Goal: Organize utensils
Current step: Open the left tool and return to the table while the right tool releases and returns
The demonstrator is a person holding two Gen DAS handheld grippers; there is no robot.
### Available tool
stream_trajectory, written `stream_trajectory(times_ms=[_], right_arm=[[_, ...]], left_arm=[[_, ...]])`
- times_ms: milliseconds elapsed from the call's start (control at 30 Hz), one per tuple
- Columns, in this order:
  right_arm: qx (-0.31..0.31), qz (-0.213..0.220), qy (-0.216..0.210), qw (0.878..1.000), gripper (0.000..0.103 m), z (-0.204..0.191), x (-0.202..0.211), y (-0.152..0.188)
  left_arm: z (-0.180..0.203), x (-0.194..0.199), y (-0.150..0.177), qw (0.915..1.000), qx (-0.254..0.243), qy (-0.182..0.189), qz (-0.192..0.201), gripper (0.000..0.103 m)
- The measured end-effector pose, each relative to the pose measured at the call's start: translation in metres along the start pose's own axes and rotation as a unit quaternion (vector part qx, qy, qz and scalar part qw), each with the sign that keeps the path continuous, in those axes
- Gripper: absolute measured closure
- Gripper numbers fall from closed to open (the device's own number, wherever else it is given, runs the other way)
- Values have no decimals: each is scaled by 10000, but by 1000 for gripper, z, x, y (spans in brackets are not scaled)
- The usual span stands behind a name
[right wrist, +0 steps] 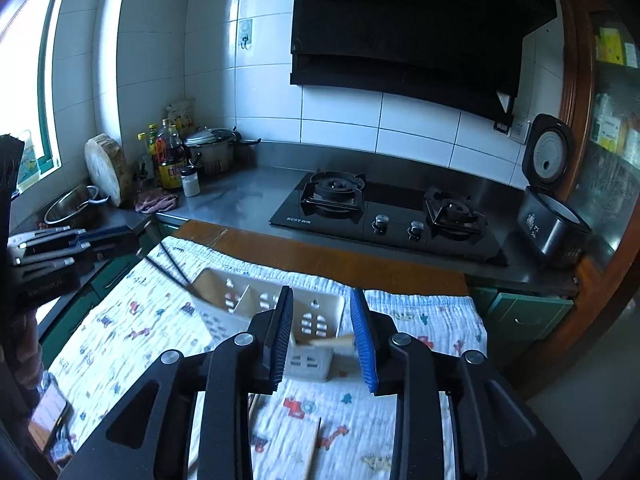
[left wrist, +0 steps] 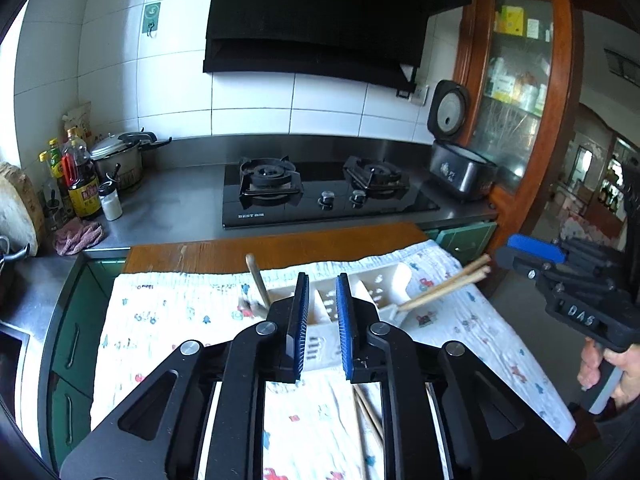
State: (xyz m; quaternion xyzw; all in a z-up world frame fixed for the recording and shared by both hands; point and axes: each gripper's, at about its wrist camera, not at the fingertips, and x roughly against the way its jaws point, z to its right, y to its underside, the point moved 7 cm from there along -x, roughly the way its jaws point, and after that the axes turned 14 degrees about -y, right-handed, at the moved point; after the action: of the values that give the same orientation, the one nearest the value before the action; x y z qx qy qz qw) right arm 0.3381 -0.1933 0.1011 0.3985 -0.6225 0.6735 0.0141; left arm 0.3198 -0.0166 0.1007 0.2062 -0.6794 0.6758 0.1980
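Observation:
A cream slotted utensil caddy (left wrist: 362,294) lies on a printed cloth (left wrist: 176,320); it also shows in the right wrist view (right wrist: 240,300). Wooden chopsticks (left wrist: 448,284) stick out of its right end, and a wooden handle (left wrist: 256,280) out of its left. Dark chopsticks (right wrist: 172,266) lean from its far left end. My left gripper (left wrist: 322,304) is open and empty, just before the caddy. My right gripper (right wrist: 322,316) is open over the caddy, with a blurred pale wooden piece (right wrist: 334,342) between its fingers. More chopsticks (left wrist: 370,410) and a wooden stick (right wrist: 312,446) lie on the cloth below.
A wooden board edge (right wrist: 320,256) runs behind the cloth. Beyond are a black gas hob (left wrist: 324,196), an open rice cooker (right wrist: 550,220), a pot (left wrist: 120,156), bottles (left wrist: 80,184) and a chopping block (right wrist: 106,168). A phone (right wrist: 48,416) lies at the cloth's left edge.

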Motion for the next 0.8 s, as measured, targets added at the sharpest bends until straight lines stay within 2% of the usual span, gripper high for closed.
stream_trajectory(times_ms=[133, 333, 467, 667, 800], right_arm=[[14, -60, -56, 10000, 70, -10, 14, 32], [-62, -259, -85, 9996, 70, -25, 21, 104], [-418, -434, -263, 9978, 70, -28, 19, 160], [-808, -780, -301, 9932, 70, -30, 14, 236], [-947, -1036, -301, 9896, 75, -32, 9, 271]], left_arm=[[0, 24, 21, 9999, 78, 62, 18, 88], [3, 48, 71, 9999, 117, 102, -66, 83], [4, 58, 109, 9999, 80, 46, -126, 83], [5, 55, 172, 9988, 80, 60, -484, 83], [8, 44, 213, 9961, 33, 80, -879, 83]])
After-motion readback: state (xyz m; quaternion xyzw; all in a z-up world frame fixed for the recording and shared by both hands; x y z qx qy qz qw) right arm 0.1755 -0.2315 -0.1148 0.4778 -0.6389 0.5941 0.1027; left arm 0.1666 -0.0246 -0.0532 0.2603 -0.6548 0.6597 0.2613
